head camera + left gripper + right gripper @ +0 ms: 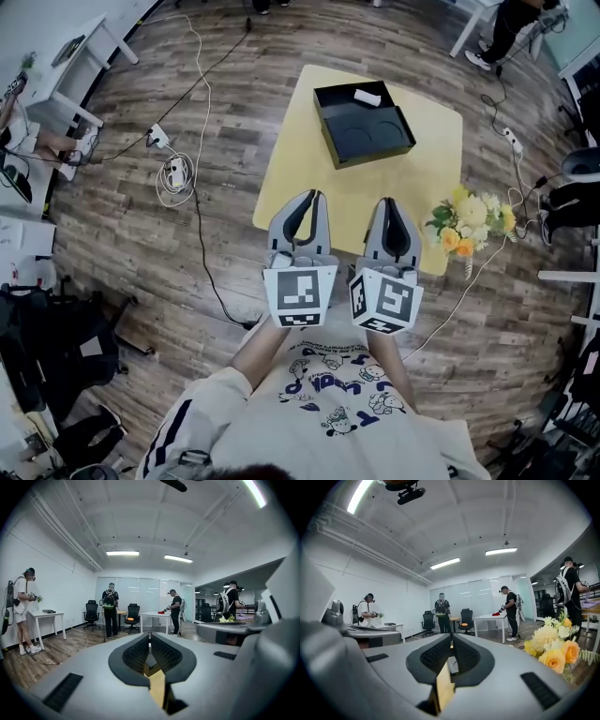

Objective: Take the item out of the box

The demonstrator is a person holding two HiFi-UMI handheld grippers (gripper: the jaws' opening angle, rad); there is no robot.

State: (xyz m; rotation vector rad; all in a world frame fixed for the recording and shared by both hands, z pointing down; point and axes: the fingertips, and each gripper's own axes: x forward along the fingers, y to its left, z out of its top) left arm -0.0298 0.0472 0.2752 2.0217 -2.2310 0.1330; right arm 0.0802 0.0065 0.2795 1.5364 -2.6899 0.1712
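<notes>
A black open box (364,122) sits at the far part of the yellow table (319,178). A small white item (367,97) lies inside it at the far edge, next to two round hollows. My left gripper (314,197) and right gripper (386,202) hover side by side over the table's near edge, well short of the box. Both are shut with nothing between the jaws. The left gripper view shows the left gripper (150,638) with its ribbed pads pressed together. The right gripper (452,640) looks the same in its own view. Both point level across the room.
A bunch of yellow and white flowers (469,225) lies at the table's near right corner, close beside the right gripper, with the flowers (553,649) also in the right gripper view. Cables and a power strip (173,173) lie on the wooden floor at left. Several people stand at desks farther off.
</notes>
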